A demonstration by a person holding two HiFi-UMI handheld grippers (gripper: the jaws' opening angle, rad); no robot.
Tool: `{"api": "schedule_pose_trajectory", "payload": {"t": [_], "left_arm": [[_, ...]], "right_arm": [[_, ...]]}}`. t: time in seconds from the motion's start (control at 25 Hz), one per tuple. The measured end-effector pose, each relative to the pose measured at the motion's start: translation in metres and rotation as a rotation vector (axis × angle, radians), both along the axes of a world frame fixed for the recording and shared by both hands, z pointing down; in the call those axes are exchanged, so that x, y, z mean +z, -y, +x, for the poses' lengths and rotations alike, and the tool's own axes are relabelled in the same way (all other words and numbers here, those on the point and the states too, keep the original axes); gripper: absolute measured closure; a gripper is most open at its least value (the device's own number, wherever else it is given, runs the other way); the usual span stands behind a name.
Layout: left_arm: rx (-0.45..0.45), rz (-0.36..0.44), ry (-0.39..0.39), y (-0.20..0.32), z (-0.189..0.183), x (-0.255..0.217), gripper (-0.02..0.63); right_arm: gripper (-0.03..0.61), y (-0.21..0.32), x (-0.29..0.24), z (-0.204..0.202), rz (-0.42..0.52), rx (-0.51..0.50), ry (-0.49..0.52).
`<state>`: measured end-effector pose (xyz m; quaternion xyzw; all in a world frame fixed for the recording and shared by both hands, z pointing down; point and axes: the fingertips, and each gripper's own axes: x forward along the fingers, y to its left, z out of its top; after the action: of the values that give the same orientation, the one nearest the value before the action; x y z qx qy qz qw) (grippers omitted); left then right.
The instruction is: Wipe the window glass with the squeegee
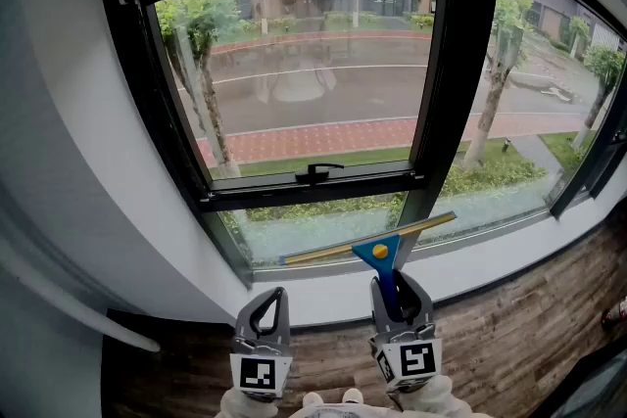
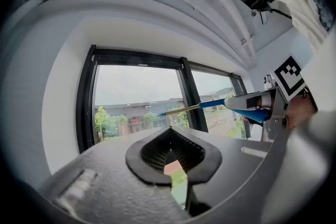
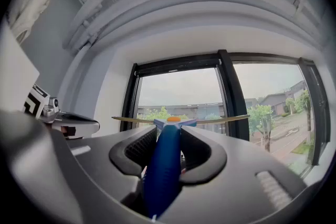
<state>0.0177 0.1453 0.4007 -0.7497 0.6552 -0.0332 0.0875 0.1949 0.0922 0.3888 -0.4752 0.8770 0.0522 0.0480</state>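
Head view places the left gripper [image 1: 272, 301] below and slightly left of the window handle [image 1: 315, 173], well short of the window glass [image 1: 313, 93]. Left gripper view shows its jaws pressed together with nothing between them. I treat this claw as idle and keep it low so that it does not cross the stroke path.

Below and a little right of the window handle, the squeegee [image 1: 378, 252] stands in front of the lower strip of glass. Its blade is slanted, with the left end lower than the right. I cannot tell whether the rubber edge touches the glass.

Further below and right of the window handle, the right gripper [image 1: 392, 284] is clamped on the squeegee's blue grip. Right gripper view shows that grip centred between the pads.

Procedure for this step, as I judge it:
1. Rotate the wrist until the blade runs level under the window handle.
2. Push forward until the whole edge bears evenly on the glass.
3. Draw one steady stroke, keeping a firm clamp so the grip does not twist.
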Motion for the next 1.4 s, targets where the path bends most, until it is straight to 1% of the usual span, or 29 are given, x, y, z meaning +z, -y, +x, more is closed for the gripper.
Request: {"api": "schedule_pose_trajectory", "payload": {"t": [0.24, 0.48, 0.64, 0.76, 0.88, 1.04, 1.24, 1.4], "left_arm": [[0.006, -0.014, 0.013, 0.006, 0.022, 0.003, 0.614], [0.002, -0.012, 0.0, 0.018, 0.041, 0.009, 0.614], [-0.023, -0.002, 0.027, 0.029, 0.051, 0.0, 0.614], [-0.027, 0.01, 0.032, 0.036, 0.053, -0.004, 0.614], [-0.037, 0.015, 0.04, 0.046, 0.045, -0.005, 0.614], [-0.041, 0.017, 0.032, 0.07, 0.026, 0.001, 0.614], [-0.019, 0.034, 0.025, 0.124, 0.0, 0.007, 0.614], [0.0, 0.043, 0.041, 0.171, -0.032, 0.0, 0.614]], "right_arm": [[0.431, 0.001, 0.002, 0.017, -0.008, -0.01, 0.003], [0.431, 0.007, 0.002, 0.036, -0.012, -0.037, 0.026], [0.431, 0.016, 0.0, 0.044, 0.001, -0.062, 0.036], [0.431, 0.025, 0.005, 0.046, -0.017, -0.064, 0.046], [0.431, 0.038, 0.005, 0.042, -0.018, -0.064, 0.045], [0.431, 0.059, 0.008, 0.024, -0.011, -0.065, 0.039], [0.431, 0.105, 0.008, 0.001, 0.008, -0.031, 0.016], [0.431, 0.15, -0.002, -0.029, 0.027, 0.0, 0.017]]}}
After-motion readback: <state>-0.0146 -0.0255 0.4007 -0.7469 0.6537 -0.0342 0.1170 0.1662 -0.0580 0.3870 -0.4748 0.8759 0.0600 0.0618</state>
